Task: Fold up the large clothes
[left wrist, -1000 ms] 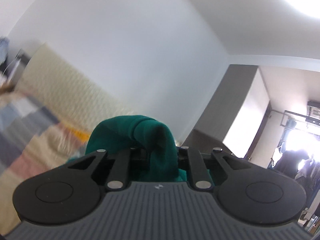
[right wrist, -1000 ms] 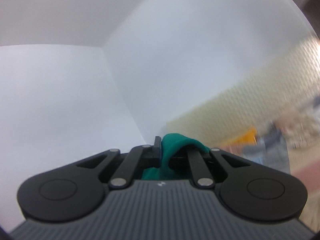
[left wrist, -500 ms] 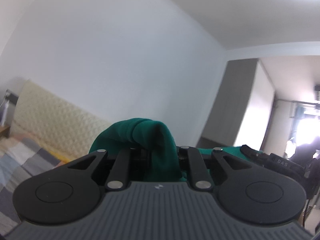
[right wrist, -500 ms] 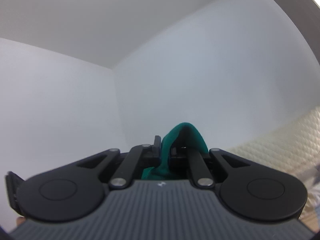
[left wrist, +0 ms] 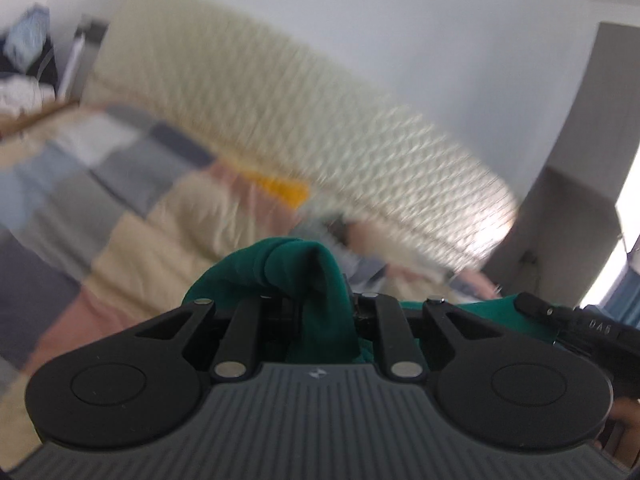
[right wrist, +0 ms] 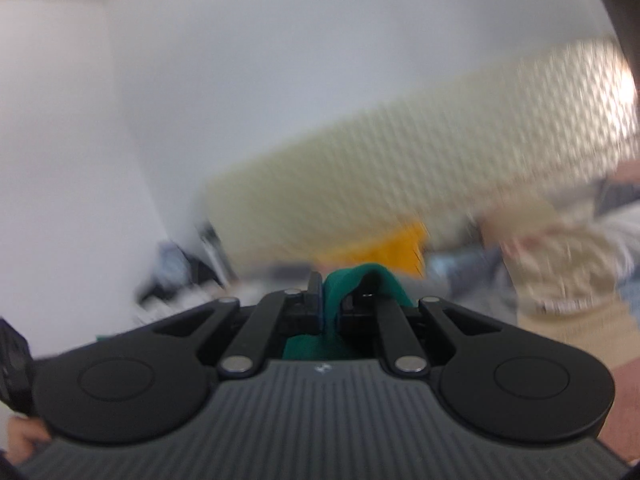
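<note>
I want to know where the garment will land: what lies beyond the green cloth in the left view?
Beyond the green cloth lies a patchwork bedspread and a cream headboard; the bed directly under it is hidden.

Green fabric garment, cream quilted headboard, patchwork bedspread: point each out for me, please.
Green fabric garment [left wrist: 320, 280], left wrist view, on the bunched fold above the fingers.
Cream quilted headboard [left wrist: 280, 100], left wrist view, on its blurred padded face.
Patchwork bedspread [left wrist: 120, 200], left wrist view, on the pastel squares left of centre.

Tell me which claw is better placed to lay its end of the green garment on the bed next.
Probably left: the left claw, clamped on the green garment, looks straight over the patchwork bed. The right claw faces mostly wall and headboard.
</note>
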A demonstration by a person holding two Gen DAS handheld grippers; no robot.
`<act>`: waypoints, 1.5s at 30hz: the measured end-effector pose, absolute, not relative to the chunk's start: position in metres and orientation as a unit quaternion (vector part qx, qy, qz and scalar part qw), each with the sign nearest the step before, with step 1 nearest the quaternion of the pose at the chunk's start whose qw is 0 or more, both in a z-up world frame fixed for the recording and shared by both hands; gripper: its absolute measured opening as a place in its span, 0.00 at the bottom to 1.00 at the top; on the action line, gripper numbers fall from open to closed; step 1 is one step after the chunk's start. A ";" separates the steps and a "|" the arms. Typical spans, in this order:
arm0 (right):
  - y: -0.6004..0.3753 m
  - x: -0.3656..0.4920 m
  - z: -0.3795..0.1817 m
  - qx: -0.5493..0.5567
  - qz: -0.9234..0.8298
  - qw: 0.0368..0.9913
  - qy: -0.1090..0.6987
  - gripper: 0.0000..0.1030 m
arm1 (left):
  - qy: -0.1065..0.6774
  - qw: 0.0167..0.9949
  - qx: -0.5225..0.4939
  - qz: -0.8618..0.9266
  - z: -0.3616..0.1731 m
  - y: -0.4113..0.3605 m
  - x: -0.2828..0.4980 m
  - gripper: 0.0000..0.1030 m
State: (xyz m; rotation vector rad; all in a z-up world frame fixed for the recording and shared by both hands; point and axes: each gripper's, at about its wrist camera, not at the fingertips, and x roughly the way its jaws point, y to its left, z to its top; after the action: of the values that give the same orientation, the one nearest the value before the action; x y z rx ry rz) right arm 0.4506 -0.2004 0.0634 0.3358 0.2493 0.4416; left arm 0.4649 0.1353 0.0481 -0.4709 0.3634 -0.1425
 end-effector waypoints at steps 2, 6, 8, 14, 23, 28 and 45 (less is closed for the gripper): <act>-0.191 0.483 0.024 0.152 0.207 0.956 0.140 0.09 | 0.194 0.951 -0.227 -0.077 -0.002 0.138 0.510 0.18; -0.188 0.528 -0.036 0.137 0.191 0.960 0.150 0.09 | 0.232 0.943 -0.223 -0.084 -0.061 0.150 0.582 0.18; -0.186 0.536 -0.059 0.131 0.178 0.962 0.160 0.09 | 0.250 0.941 -0.212 -0.082 -0.083 0.148 0.597 0.18; -0.177 0.569 -0.119 0.124 0.138 0.963 0.193 0.09 | 0.302 0.932 -0.186 -0.070 -0.125 0.146 0.638 0.19; -0.173 0.578 -0.148 0.130 0.120 0.958 0.226 0.12 | 0.321 0.930 -0.165 -0.063 -0.109 0.133 0.617 0.33; -0.181 0.550 -0.134 0.160 0.111 0.957 0.216 0.51 | 0.302 0.929 -0.200 -0.076 -0.087 0.134 0.576 0.65; -0.194 0.321 -0.066 0.137 0.153 0.958 0.201 0.54 | 0.309 0.923 -0.219 -0.066 -0.027 0.081 0.288 0.65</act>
State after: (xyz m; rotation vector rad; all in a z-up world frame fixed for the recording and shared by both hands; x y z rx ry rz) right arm 0.3207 -0.1940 -0.0656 0.2773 0.4083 0.3096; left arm 0.2881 0.0811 -0.0274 -0.4506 0.6353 -0.1358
